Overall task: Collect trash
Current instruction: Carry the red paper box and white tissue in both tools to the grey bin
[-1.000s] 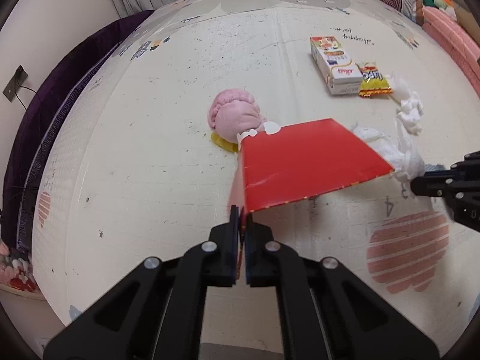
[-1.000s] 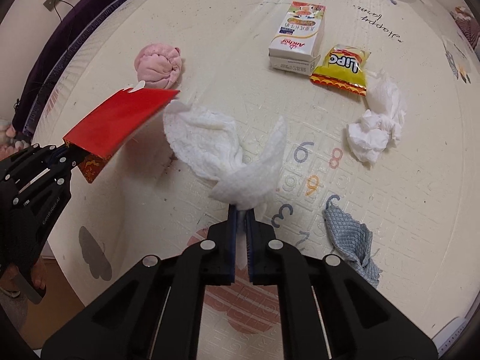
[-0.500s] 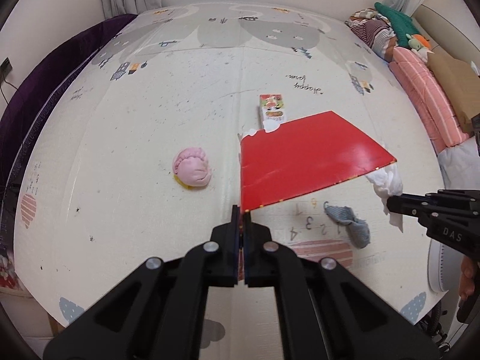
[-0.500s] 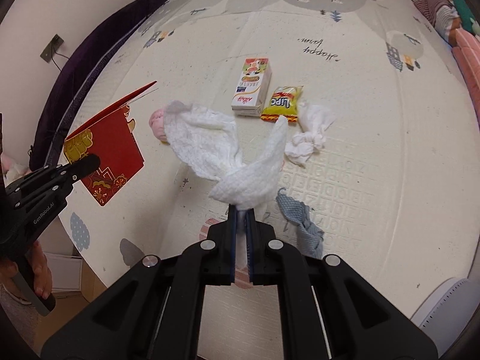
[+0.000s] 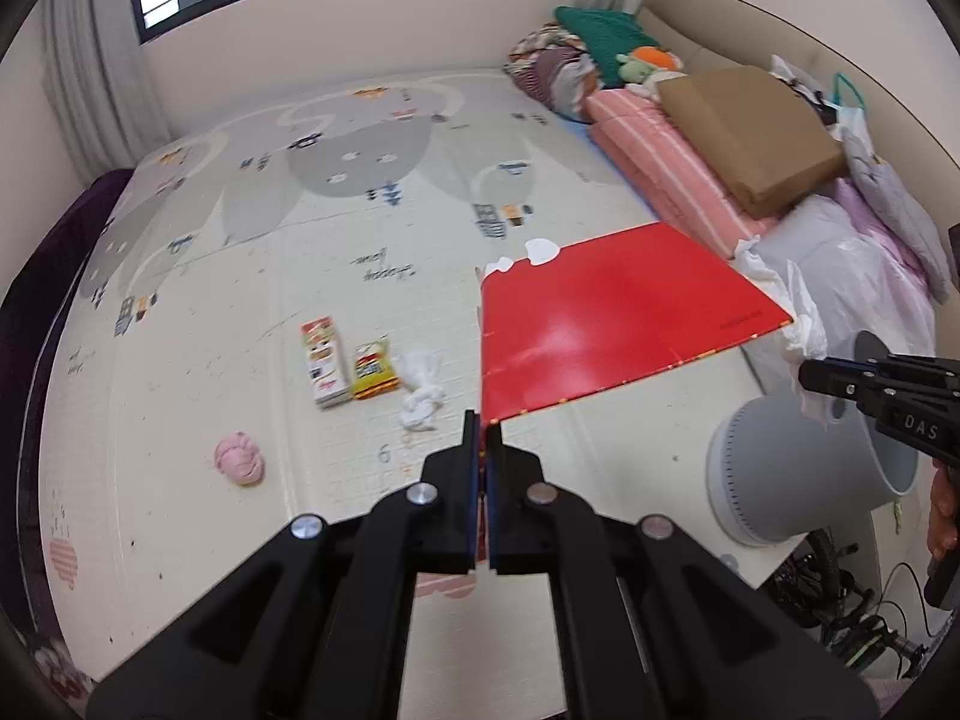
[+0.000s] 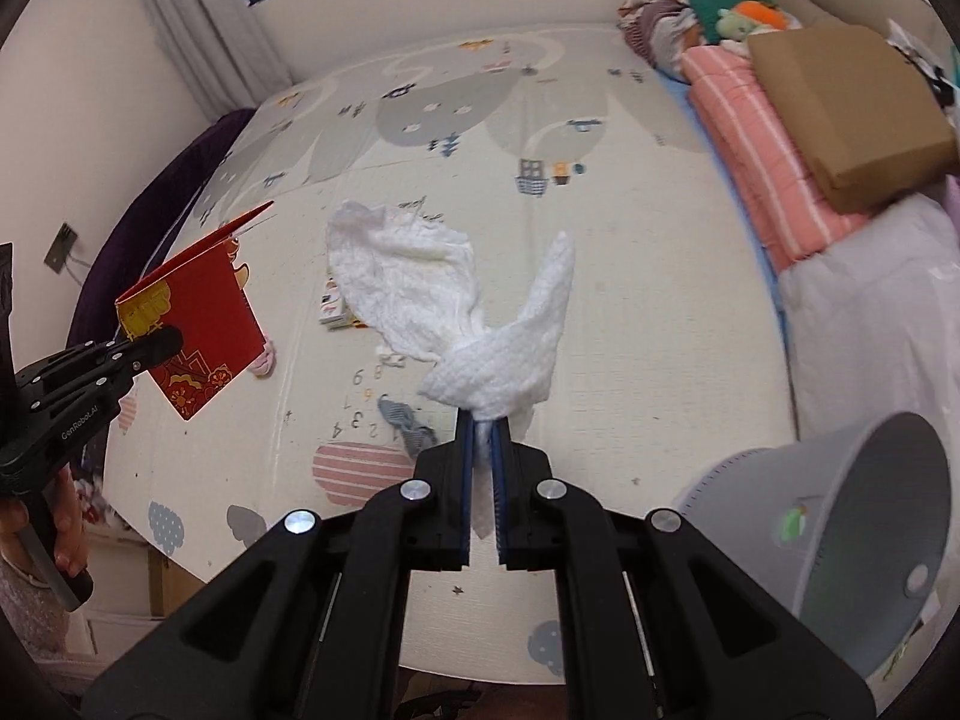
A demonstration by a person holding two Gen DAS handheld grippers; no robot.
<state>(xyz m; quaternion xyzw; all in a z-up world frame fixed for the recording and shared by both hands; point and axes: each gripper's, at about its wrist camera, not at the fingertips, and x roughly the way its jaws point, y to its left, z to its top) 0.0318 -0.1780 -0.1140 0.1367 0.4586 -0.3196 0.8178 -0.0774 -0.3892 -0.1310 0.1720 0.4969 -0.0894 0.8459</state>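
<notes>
Trash is held in both tools above the play mat: the left gripper is clamped on a red card, the right gripper pinches a white paper towel. A grey bin lies tipped at lower right. On the mat remain a carton, snack packet, crumpled tissue, pink ball and grey cloth.

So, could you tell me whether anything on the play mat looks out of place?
Yes: litter lies loose on the play mat: a carton, a yellow snack packet, a crumpled tissue, a pink ball and a grey rag. The grey bin seems tipped over.
</notes>
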